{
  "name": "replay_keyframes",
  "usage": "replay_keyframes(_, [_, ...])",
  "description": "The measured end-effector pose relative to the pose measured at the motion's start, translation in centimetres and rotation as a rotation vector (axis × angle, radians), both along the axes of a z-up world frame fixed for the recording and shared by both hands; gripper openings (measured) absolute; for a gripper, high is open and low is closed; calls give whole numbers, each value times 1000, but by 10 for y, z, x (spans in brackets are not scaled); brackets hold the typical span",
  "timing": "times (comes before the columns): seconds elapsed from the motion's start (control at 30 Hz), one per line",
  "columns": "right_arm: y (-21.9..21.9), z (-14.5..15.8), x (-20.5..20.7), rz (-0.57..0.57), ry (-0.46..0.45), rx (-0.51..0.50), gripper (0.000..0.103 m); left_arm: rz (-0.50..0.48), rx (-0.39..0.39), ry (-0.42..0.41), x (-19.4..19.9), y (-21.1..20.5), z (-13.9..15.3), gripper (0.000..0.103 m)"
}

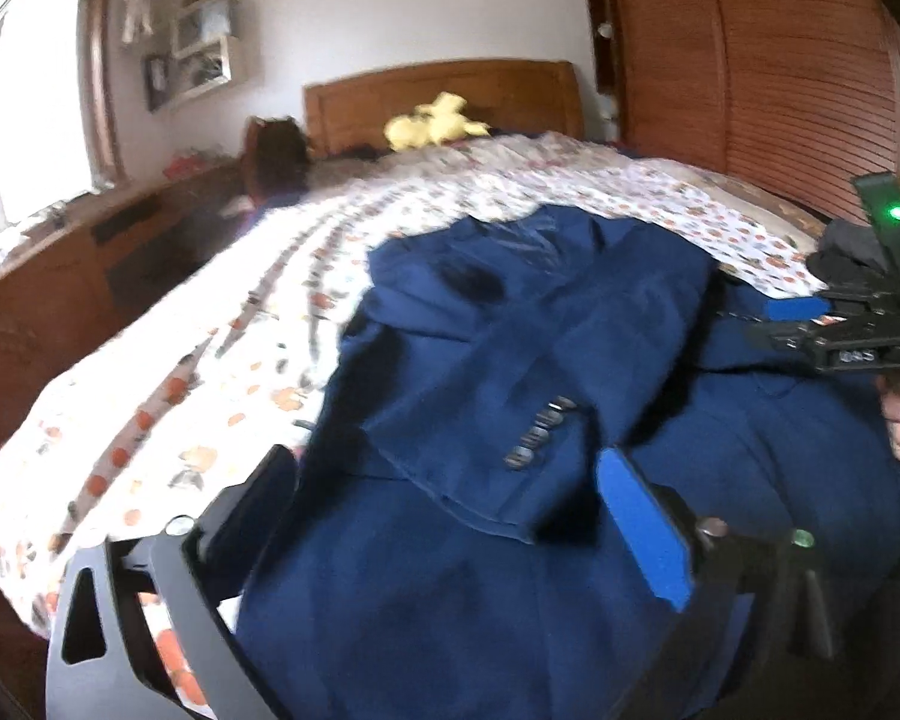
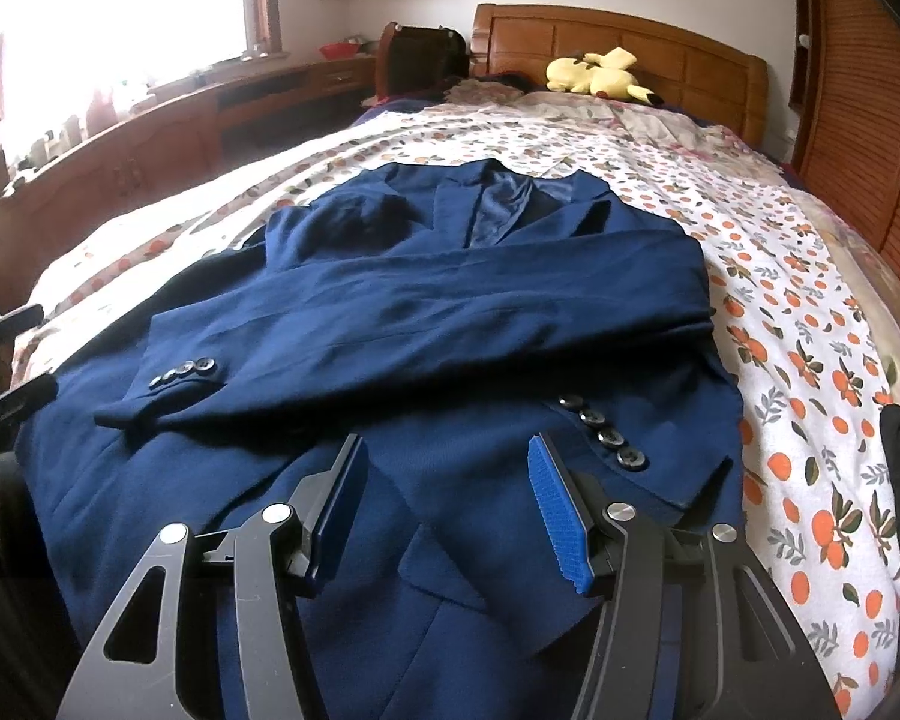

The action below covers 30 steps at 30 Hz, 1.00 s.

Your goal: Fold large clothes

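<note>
A navy suit jacket (image 2: 426, 312) is lying flat on the bed's orange-print sheet (image 2: 810, 372), its long axis running straight away from the right claw (image 2: 447, 504), collar pointing toward the far headboard (image 2: 624, 48) and hem nearest the claw. Both sleeves are lying crosswise over the chest, one buttoned cuff (image 2: 180, 375) ahead and left of that claw. The right claw is hovering wide apart above the hem. The left claw (image 1: 450, 516) is spreading wide over the jacket's near edge, gripping nothing.
</note>
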State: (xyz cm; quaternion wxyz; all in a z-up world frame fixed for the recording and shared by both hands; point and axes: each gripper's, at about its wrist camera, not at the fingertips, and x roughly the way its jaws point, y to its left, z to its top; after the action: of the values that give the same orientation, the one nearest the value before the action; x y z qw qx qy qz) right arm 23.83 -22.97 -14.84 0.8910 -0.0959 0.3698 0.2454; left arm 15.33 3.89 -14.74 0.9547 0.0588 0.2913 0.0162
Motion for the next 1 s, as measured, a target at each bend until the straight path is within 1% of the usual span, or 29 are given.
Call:
replay_keyframes(0.03, [1,0,-2,5,-3,1,56,5,0,7,1,3,-1,100])
replay_keyframes(0.07, [2,0,-3,8,-7,2,64,8,-5,13,2,6,-1,100])
replay_keyframes(0.1, [1,1,-4,9,-11,2,68,14,-11,18,2,10,-2,100])
replay_keyframes(0.33, [5,1,-9,29,-17,2,68,44,-24,38,0,33,-7,100])
replay_keyframes(0.5, [6,2,-16,18,-38,2,89,58,-32,48,-5,44,-10,100])
replay_keyframes(0.6, [9,6,-22,17,-49,4,95,59,-32,54,-8,48,-13,100])
replay_keyframes(0.73, [3,12,-36,15,-60,18,95,60,-26,66,-14,56,-17,100])
replay_keyframes(0.83, [-10,15,-45,-8,-67,20,95,66,-26,76,-17,64,-20,100])
replay_keyframes(1.0, [-53,10,-57,-92,-43,6,95,77,-37,99,-18,77,-26,100])
